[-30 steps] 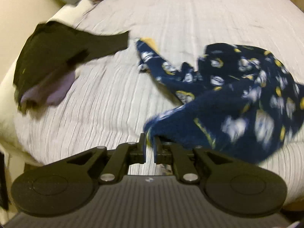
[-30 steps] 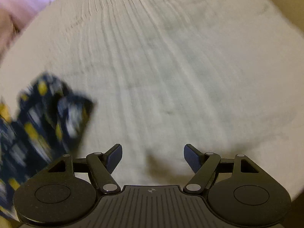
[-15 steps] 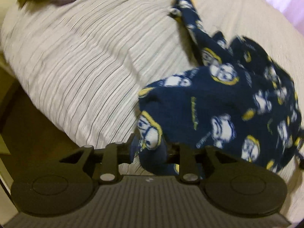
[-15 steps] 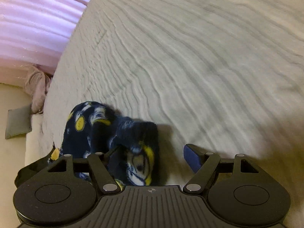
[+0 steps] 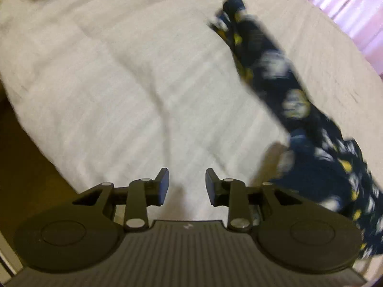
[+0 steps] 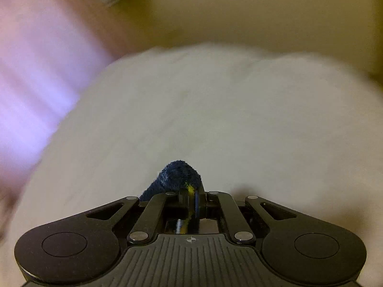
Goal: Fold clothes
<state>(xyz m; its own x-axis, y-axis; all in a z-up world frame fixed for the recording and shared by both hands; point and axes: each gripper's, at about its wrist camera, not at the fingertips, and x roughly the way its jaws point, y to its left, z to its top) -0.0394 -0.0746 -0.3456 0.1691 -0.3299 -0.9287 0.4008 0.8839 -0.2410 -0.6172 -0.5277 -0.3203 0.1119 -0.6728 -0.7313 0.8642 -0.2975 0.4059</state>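
left tongs [image 5: 187, 186]: let go, jaws opening on nothing over the pale ribbed bed cover [image 5: 124, 91] | navy fleece garment with yellow-white print [image 5: 282, 91]: now strung along frame right | right tongs [image 6: 191, 199]: just clenched on its edge, ready to spread it

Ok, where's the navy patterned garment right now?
In the left wrist view the navy patterned garment stretches across the right side of the white bedspread; one fold is pinched in the right gripper.
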